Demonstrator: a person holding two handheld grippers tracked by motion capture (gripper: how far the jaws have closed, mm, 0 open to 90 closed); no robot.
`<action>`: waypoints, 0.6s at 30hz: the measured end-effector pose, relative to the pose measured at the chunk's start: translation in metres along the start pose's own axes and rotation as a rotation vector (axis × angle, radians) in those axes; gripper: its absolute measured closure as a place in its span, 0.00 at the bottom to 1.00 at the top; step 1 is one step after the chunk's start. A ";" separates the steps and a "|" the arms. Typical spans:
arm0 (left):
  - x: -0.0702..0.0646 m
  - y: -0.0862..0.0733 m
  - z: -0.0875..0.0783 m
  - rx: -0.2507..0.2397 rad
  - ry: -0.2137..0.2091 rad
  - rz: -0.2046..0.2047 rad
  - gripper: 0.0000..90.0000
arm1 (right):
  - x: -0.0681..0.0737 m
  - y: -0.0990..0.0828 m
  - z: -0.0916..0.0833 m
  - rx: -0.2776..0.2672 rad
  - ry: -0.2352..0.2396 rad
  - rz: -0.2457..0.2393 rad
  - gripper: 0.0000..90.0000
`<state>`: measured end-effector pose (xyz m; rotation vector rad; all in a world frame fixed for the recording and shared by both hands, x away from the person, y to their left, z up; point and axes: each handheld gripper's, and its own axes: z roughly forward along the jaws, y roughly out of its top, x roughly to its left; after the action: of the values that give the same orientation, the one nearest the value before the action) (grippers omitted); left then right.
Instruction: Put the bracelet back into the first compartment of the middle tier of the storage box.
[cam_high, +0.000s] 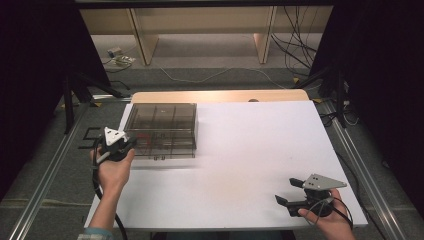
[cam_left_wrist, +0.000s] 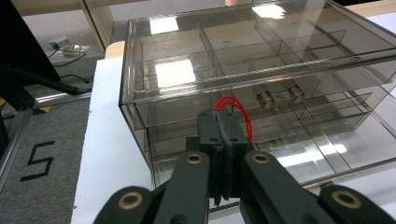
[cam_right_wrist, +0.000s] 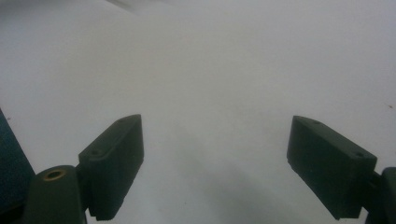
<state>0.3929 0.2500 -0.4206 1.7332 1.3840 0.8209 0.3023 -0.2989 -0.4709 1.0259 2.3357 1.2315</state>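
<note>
Organizer box (cam_high: 161, 129): stood near the tabletop's (cam_high: 250, 150) far-left corner.
Left gripper (cam_left_wrist: 223, 140): jaws pressed together, at the box front by a red wire (cam_left_wrist: 236, 109).
Right gripper (cam_high: 289, 191): jaws spread wide, holding nothing, low over the near-right corner.

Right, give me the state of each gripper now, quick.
Left gripper: shut, nothing visibly held, at the clear drawer box.
Right gripper: open, empty, above the white table.
</note>
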 end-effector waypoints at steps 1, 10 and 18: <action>0.000 0.000 0.001 0.001 0.001 0.001 1.00 | 0.000 0.000 0.000 0.000 0.000 -0.001 0.22; 0.001 -0.003 0.006 0.013 0.006 0.002 1.00 | 0.000 0.000 0.000 0.001 0.000 0.001 0.22; 0.002 -0.007 0.011 0.032 0.008 0.001 1.00 | 0.000 0.000 0.000 0.001 0.001 0.000 0.22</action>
<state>0.3990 0.2516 -0.4322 1.7567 1.4090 0.8106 0.3023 -0.2989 -0.4709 1.0263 2.3369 1.2312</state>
